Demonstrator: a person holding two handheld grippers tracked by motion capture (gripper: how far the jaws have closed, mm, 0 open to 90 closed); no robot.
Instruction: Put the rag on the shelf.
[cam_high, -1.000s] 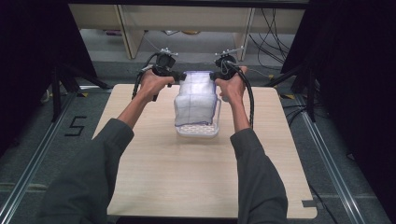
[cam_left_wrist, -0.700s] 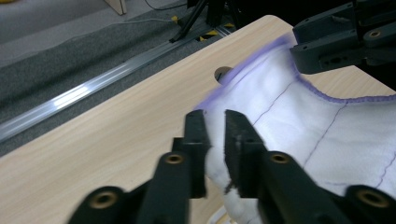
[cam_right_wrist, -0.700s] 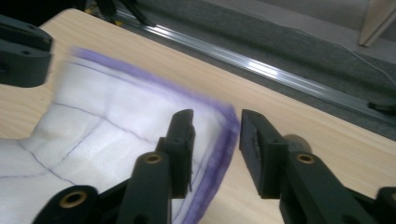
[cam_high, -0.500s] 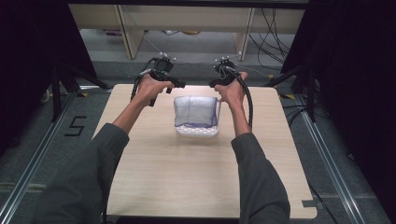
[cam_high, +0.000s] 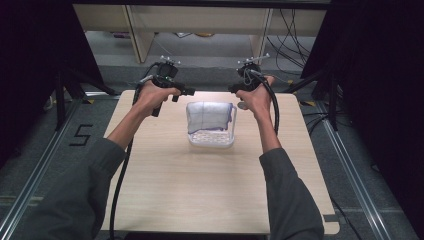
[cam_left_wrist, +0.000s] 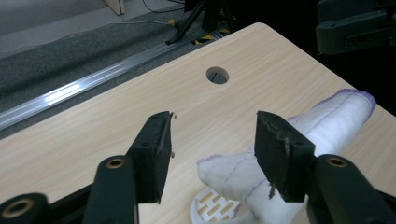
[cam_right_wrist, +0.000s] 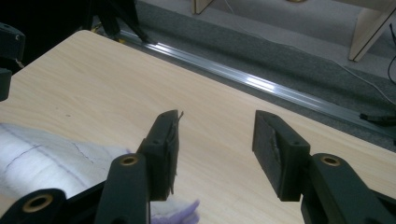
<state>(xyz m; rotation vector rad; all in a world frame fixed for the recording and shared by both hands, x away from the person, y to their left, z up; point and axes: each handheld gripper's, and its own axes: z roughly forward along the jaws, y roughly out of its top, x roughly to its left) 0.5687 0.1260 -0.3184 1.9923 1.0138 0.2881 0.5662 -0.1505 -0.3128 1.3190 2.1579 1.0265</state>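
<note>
Wooden table (cam_high: 165, 190): dropped white towel (cam_high: 210, 114) into basket (cam_high: 212, 139) between left gripper (cam_high: 189, 92) and right gripper (cam_high: 234, 88); jaws just opened, empty; tucking left.

You see: wooden counter (cam_high: 200, 195), round hole (cam_left_wrist: 217, 75) in it; floor rail (cam_right_wrist: 261, 84); cables (cam_high: 292, 30); shelf legs (cam_high: 137, 35) behind.

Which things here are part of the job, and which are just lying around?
Part of the job:
- cloth, lying in the basket
- basket, white, on the table
- left gripper, jaws just opened, nothing between them
- right gripper, jaws just opened, nothing between them

Just lying about:
- cables on the floor beyond the table
- wooden shelf behind
</note>
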